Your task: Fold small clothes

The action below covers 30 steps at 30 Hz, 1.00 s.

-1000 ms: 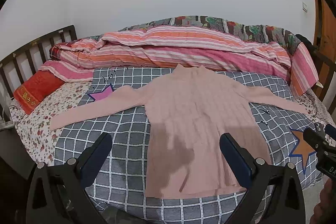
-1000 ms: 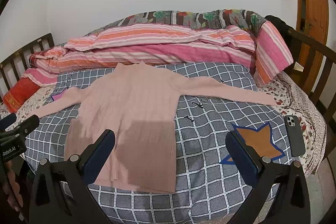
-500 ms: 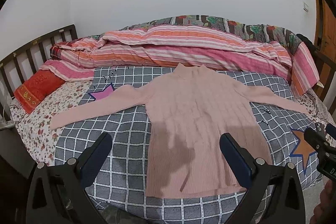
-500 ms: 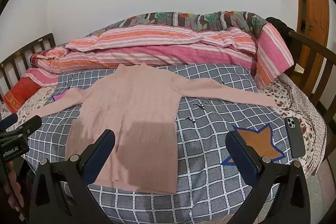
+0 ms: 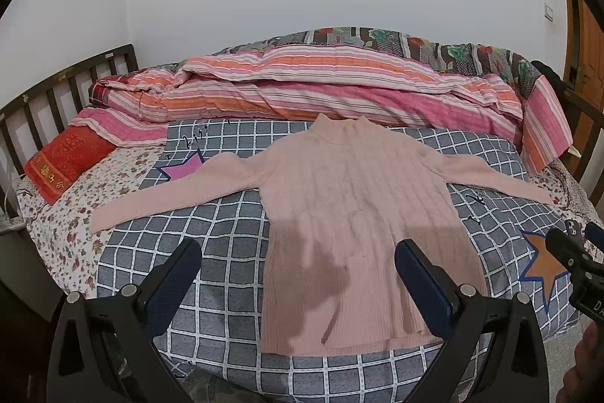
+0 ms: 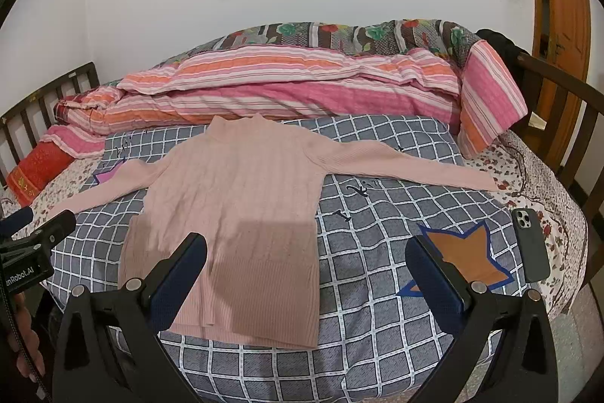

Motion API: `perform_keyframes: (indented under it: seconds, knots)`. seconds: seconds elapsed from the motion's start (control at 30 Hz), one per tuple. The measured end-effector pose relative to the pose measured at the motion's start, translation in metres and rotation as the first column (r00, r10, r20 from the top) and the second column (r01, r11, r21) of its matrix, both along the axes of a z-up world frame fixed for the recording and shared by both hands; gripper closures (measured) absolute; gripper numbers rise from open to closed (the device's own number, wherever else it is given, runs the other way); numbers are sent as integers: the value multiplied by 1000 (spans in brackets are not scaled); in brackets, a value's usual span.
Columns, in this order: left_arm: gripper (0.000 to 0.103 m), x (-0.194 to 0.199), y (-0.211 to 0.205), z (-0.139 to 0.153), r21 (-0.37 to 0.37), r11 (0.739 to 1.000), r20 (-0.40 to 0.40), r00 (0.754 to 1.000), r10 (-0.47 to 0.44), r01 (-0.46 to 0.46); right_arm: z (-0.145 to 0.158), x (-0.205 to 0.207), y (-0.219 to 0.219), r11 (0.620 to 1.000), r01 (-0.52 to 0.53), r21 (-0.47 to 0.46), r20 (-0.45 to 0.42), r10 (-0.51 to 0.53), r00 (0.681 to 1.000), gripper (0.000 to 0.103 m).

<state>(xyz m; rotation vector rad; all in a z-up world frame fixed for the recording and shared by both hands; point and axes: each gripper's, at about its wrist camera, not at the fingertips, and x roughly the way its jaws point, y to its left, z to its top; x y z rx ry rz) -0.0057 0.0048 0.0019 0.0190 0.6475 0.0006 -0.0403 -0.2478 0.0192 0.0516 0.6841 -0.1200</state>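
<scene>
Left gripper (image 5: pixel 298 269): jaws spread wide, nothing btwn them, blue-padded fingers (image 5: pixel 171 276) rising from lower left & lower right of its own view. It also shows at left edge of the right wrist view, w/ a bit of a hand, prob the left hand (image 6: pixel 22 338), below it at lower left edge. Right gripper (image 6: pixel 305 265): jaws equally wide apart, nothing held, fingers (image 6: pixel 434 274) at lower left & lower right; its tip pokes in at right edge of the left view.

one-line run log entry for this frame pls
stage: pre-grasp | pink sweater: flat on bed, sleeves spread | left gripper: open, empty | right gripper: open, empty
</scene>
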Motion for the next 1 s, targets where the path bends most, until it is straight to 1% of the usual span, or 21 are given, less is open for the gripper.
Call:
perform_keyframes:
  seconds: [1.0]
  knots:
    - [0,0,-2,0,-5,1000,0,1000,0,0,3,-3,4,1000,-5,-8,10,5,1000,0]
